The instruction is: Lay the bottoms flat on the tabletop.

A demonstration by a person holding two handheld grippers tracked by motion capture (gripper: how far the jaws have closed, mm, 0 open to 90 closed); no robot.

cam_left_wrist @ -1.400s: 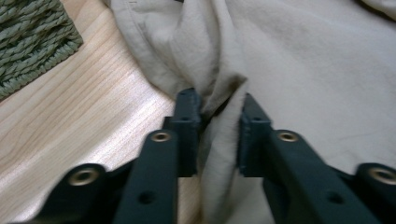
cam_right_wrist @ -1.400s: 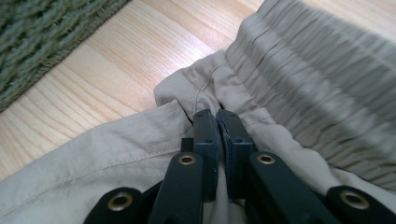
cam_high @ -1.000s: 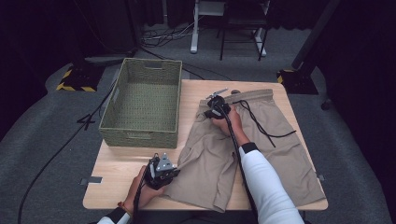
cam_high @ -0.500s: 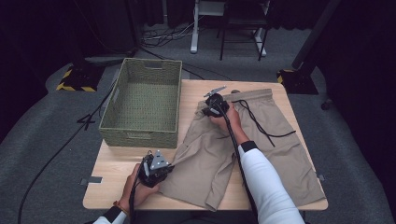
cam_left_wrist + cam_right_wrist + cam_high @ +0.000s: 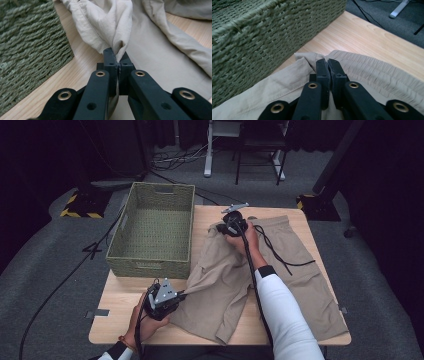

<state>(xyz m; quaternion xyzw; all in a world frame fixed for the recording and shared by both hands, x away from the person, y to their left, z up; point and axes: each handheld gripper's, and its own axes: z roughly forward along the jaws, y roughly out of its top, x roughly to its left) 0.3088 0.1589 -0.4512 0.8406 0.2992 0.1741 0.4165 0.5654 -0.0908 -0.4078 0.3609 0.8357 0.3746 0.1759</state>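
Beige shorts (image 5: 260, 285) lie spread over the right half of the wooden table (image 5: 115, 332), their left edge lifted off the wood. At the left of the high view stands the green woven basket (image 5: 150, 235), just beside the cloth. In front of it, near the table's front edge, the left gripper (image 5: 181, 296) has its jaws pressed together on the hem of the near leg; in the left gripper view a bunched fold of the fabric (image 5: 110, 25) rises straight out from between the two black tips, with the rest of the leg draping away to the right over the table. Farther right and toward the far edge, the right gripper (image 5: 222, 226) pinches the shorts at the left corner of the waistband; in the right gripper view the jaws are closed on that corner, the gathered elastic band (image 5: 372, 70) running off to the right and the basket wall (image 5: 262, 37) close on the left. A black cable (image 5: 280, 255) trails across the right leg
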